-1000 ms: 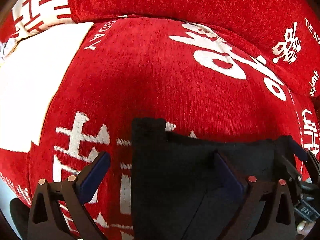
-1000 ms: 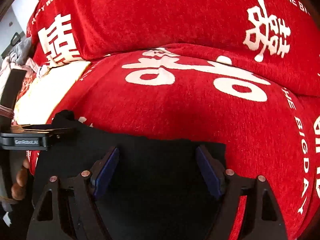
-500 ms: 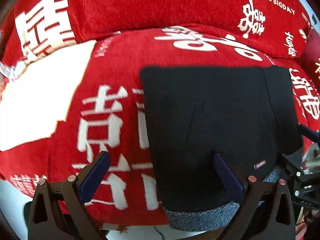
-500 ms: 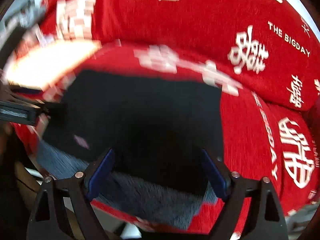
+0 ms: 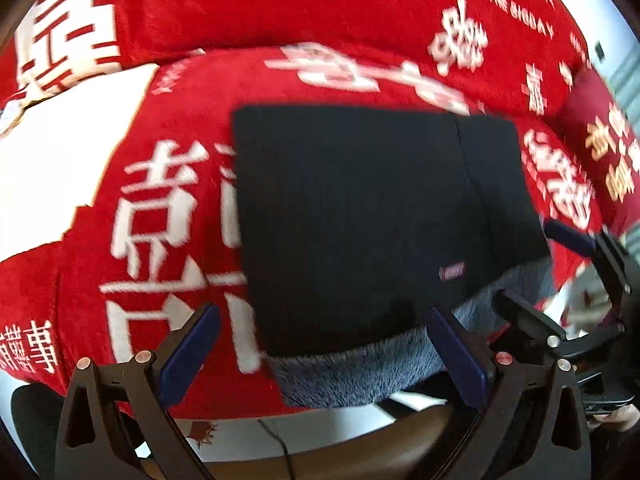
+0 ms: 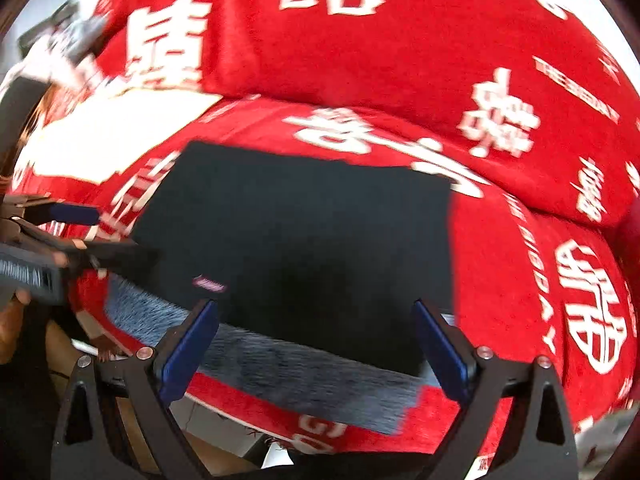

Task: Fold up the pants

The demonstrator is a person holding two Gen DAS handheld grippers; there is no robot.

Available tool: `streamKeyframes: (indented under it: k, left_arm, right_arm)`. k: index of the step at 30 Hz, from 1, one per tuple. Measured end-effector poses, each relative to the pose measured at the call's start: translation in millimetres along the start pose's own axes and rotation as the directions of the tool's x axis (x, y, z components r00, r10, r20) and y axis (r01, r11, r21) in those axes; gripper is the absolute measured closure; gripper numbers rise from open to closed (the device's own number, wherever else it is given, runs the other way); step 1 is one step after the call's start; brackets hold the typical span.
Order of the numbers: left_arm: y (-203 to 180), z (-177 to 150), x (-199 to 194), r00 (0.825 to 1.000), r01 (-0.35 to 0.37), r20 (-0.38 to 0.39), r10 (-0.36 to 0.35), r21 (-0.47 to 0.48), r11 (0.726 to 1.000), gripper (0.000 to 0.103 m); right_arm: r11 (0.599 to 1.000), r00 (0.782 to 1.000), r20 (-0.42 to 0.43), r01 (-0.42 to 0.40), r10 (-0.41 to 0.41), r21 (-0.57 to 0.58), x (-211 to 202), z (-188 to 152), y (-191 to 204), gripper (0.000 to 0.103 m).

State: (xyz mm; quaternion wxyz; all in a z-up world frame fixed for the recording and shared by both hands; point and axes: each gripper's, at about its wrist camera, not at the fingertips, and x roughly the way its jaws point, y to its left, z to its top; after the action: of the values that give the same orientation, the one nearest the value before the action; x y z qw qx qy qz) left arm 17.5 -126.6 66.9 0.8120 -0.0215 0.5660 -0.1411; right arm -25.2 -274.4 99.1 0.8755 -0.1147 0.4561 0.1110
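Note:
The black pants [image 5: 372, 216] lie folded into a flat rectangle on the red sofa seat [image 5: 180, 128], with a grey fleecy band [image 5: 360, 372] showing along the near edge. They also show in the right wrist view [image 6: 304, 240]. My left gripper [image 5: 320, 352] is open and empty, held back over the near edge of the pants. My right gripper [image 6: 316, 344] is open and empty over the grey band [image 6: 304, 376]. The right gripper shows at the right of the left wrist view [image 5: 568, 272], and the left gripper at the left of the right wrist view [image 6: 68, 236].
The sofa cover is red with white characters, and its backrest [image 6: 360, 52] rises behind the seat. A white patch [image 5: 60, 168] of the cover lies left of the pants. A dark red cushion [image 5: 600, 136] sits at far right. The floor and a brown edge [image 5: 360, 440] show below the seat's front.
Both grippers have pulled back and up from the pants toward the seat's front edge. The folded pants now lie free and whole in both views.

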Motion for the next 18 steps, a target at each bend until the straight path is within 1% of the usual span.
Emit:
streamKeyframes:
  k: [1,2,3,4,6,8,10,12,13,14,16,18]
  left_arm:
    - [-2.0,-3.3,12.8,0.998,-0.051,-0.043,0.051,0.017,0.999,0.0]
    - [-1.7,-6.2,23.5,0.995,-0.052,-0.083,0.054,0.022,0.998,0.0]
    - [-0.6,-8.1,28.3,0.994,-0.043,-0.1,0.044,0.015,0.999,0.0]
    - [0.8,-10.0,31.6,0.993,-0.039,-0.115,0.039,0.001,0.999,0.0]
    - [0.6,-10.2,31.6,0.993,-0.045,-0.109,0.045,-0.001,0.999,0.0]
    - [-3.7,-7.5,30.5,0.993,-0.063,-0.095,0.064,0.017,0.998,0.0]
    - [-7.3,-9.4,29.3,0.993,-0.071,-0.088,0.074,0.027,0.997,0.0]
    - [-8.3,-11.2,29.2,0.994,-0.067,-0.09,0.069,0.021,0.998,0.0]
    - [-7.5,-11.1,29.5,0.994,-0.063,-0.093,0.064,0.016,0.998,0.0]
    - [-6.5,-11.1,29.4,0.994,-0.061,-0.095,0.061,0.011,0.998,0.0]
    - [-3.7,-11.4,28.9,0.994,-0.059,-0.096,0.06,0.009,0.998,0.0]
    - [-3.7,-11.0,28.5,0.993,-0.063,-0.095,0.064,0.012,0.998,0.0]
  right_arm:
    - [1.0,1.0,-0.024,-0.017,0.017,-0.002,8.5,-3.9,2.3,0.006]
    - [1.0,0.998,-0.051,-0.022,0.022,0.008,16.3,-7.5,1.2,0.006]
    - [1.0,0.997,-0.08,-0.007,0.009,0.021,24.8,-13.4,-3.1,0.006]
    - [1.0,0.996,-0.085,0.005,-0.003,0.024,27.2,-18.4,-6.5,0.006]
    - [0.999,0.997,-0.08,0.021,-0.019,0.024,19.5,-18.5,-8.2,0.005]
    - [0.998,0.999,-0.046,-0.001,0.004,0.064,3.9,-10.2,-15.5,0.005]
    - [0.993,0.999,0.03,-0.03,0.027,0.111,-11.4,9.7,-24.4,0.005]
    - [0.99,0.997,0.07,-0.026,0.017,0.136,-12.7,32.7,-27.7,0.003]
    - [0.989,0.997,0.08,-0.033,0.022,0.142,-6.8,48.7,-27.7,0.003]
    - [0.989,0.997,0.074,-0.043,0.033,0.141,2.8,62.7,-24.6,0.003]
    - [0.99,0.997,0.014,-0.073,0.072,0.121,33.8,89.0,-11.3,0.003]
    - [0.99,0.993,-0.04,-0.103,0.107,0.092,59.6,102.4,1.1,0.003]
